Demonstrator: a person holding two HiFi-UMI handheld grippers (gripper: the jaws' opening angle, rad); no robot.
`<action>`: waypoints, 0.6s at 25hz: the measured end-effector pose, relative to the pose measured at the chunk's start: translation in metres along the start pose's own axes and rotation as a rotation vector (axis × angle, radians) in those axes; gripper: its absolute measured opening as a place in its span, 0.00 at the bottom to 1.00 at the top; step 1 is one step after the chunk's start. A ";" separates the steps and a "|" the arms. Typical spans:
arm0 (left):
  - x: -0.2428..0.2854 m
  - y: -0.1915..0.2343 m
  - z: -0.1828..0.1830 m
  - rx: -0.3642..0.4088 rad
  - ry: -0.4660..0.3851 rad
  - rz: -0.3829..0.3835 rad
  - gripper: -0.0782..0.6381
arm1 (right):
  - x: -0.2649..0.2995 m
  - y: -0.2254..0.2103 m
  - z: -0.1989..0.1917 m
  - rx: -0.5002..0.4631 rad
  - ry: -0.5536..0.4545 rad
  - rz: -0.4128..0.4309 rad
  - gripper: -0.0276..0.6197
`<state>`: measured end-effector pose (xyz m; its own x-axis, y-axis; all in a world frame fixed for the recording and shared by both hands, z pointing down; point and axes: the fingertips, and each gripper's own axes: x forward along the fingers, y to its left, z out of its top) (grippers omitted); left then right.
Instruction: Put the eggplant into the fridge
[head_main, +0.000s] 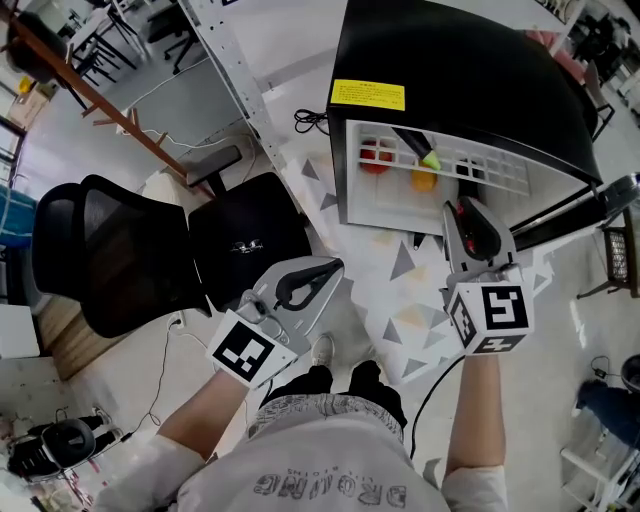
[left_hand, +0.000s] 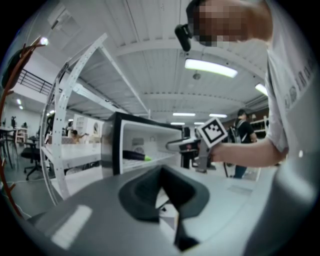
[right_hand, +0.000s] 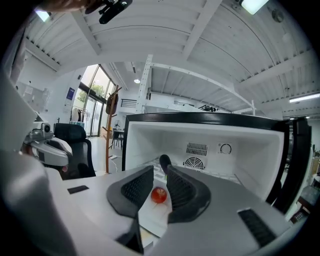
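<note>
Eggplant (head_main: 414, 147) lies mid-shelf inside the open fridge (head_main: 450, 60), tomato (head_main: 375, 157) toward the shelf's left edge; placement looks done. Right gripper (right_hand: 160, 172) faces the opening, jaws part open, empty, with nothing left to hold. Left gripper (left_hand: 161, 172) closed, empty, kept aside, unneeded.

Place: was a lab-like workshop hall
Evidence: perforated metal racking (head_main: 240, 95) and black office chair (head_main: 110, 250) stood left of the mini fridge (head_main: 450, 70); strip lights (left_hand: 210, 68) overhead

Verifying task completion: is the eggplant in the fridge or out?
In: the eggplant lies on the wire shelf inside the fridge; the right gripper holds nothing.
</note>
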<state>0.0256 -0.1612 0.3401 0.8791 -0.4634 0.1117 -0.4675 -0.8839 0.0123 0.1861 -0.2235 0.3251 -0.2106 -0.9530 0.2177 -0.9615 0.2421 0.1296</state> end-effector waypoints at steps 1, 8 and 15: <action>-0.001 -0.001 0.001 0.001 -0.001 -0.001 0.12 | -0.003 0.001 -0.001 0.002 0.001 -0.001 0.16; -0.008 -0.009 0.006 0.016 -0.014 -0.014 0.12 | -0.025 0.008 -0.006 0.027 -0.003 -0.014 0.11; -0.016 -0.013 0.008 0.022 -0.016 -0.021 0.12 | -0.047 0.010 -0.011 0.054 -0.004 -0.040 0.08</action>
<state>0.0183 -0.1424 0.3300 0.8900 -0.4457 0.0961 -0.4472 -0.8944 -0.0071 0.1883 -0.1745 0.3274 -0.1725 -0.9625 0.2094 -0.9772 0.1939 0.0862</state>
